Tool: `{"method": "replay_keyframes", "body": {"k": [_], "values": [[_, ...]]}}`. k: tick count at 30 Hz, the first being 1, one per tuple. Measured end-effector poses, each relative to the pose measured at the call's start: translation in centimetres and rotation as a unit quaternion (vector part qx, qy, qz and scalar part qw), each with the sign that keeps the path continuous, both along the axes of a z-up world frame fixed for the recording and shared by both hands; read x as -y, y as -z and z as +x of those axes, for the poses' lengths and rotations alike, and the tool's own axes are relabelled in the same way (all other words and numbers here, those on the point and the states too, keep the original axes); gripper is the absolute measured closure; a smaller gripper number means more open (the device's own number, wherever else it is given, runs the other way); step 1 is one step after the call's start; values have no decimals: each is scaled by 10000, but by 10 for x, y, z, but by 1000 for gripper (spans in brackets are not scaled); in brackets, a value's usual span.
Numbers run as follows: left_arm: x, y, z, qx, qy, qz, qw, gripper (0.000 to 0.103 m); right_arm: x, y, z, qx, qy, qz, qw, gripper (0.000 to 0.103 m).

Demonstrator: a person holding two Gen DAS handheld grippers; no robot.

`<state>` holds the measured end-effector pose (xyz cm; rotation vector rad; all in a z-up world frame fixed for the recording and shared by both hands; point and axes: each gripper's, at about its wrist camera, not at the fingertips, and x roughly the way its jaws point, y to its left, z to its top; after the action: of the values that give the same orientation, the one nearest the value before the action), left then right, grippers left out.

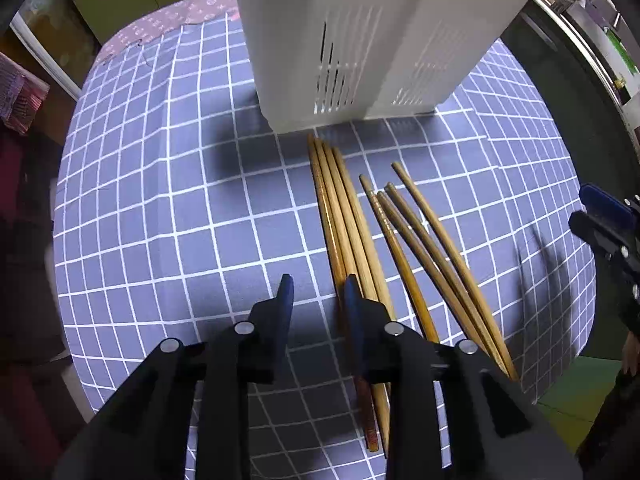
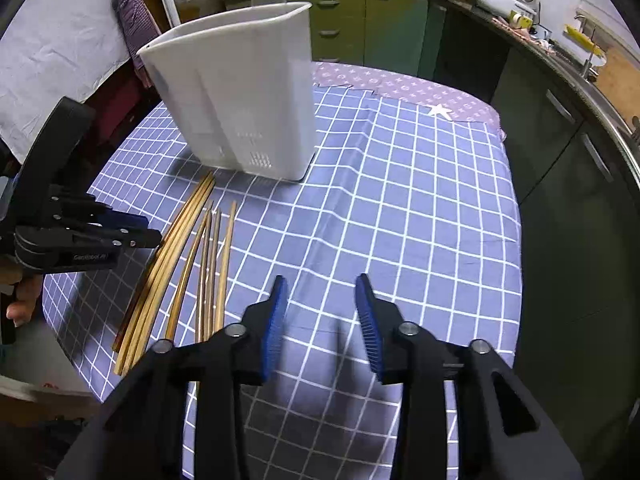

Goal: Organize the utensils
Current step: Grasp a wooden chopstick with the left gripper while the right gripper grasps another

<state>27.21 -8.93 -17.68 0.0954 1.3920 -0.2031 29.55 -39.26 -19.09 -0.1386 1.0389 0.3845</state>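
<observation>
- Your left gripper (image 1: 318,290) points steeply down at the worktop (image 1: 160,200), which is covered by a blue-grey cloth with a white grid.
- Its jaws stand a narrow gap apart. Only bare cloth shows between them, and they hold nothing.
- The right-hand blue pad of that gripper sits over the near part of a tight bundle of four light wooden chopsticks (image 1: 340,208). Whether it touches them cannot be told.
- A second, looser group of four darker wooden chopsticks (image 1: 420,240) lies just to the right of the bundle, fanned out and flat on the cloth.
- The far tips of the tight bundle reach close to the foot of the tall white plastic utensil holder with slotted walls (image 1: 360,40), which stands upright on the cloth.
- Your right gripper (image 2: 322,320) hangs over open cloth to the right of both chopstick groups, apart from them.
- Its jaws stand moderately open, wider than the left pair, with nothing between them but cloth.
- From the right wrist view, the holder looks empty at its rim and the chopsticks all lie outside it.
- Green kitchen cabinets (image 2: 380,28) stand behind the worktop.
</observation>
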Motion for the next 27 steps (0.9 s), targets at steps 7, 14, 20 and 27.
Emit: {"method": "replay_keyframes", "body": {"k": [7,14,20,27], "values": [[10,7,12,-167,-16,11,9999,79,-6,5,-2,-78,-94,-81,9999,64],[19,17,23,-314,-46,222,9993,80,-7,10,-2,-181,-121,-155,9996,64],[29,20,29,-265,51,315,9991,96,-20,18,1,-365,-293,-288,9985,64],[13,4,24,125,-7,195,9997,96,-55,29,12,-870,-749,-135,9933,82]]}}
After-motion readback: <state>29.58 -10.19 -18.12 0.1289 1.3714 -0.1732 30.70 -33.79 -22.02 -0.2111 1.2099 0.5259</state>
